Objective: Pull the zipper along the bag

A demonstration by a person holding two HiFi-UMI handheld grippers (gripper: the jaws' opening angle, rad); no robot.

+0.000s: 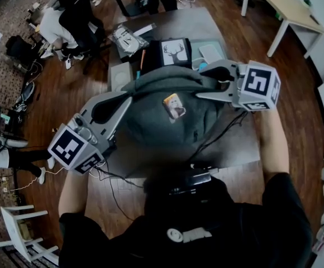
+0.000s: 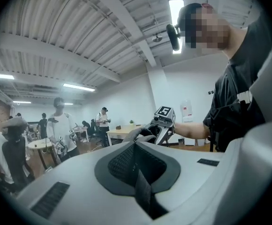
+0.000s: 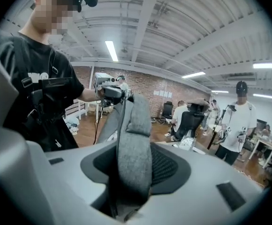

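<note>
A grey fabric bag (image 1: 167, 124) with a small picture patch (image 1: 174, 106) lies on the dark table (image 1: 237, 147). My left gripper (image 1: 127, 100) is at the bag's left edge; in the left gripper view its jaws (image 2: 135, 146) are shut on a thin dark tab (image 2: 143, 191) of the bag. At the bag's upper right, my right gripper (image 1: 200, 89) grips the top. In the right gripper view a grey strap (image 3: 134, 121) runs up between its jaws (image 3: 135, 149), which are shut on it. The zipper itself is not visible.
Behind the bag stand a black box with a deer picture (image 1: 175, 52) and a silvery packet (image 1: 127, 39). A black cable (image 1: 218, 130) trails over the table's near right. People work in the room beyond; a pale table (image 1: 285, 7) stands far right, a white chair (image 1: 22, 236) near left.
</note>
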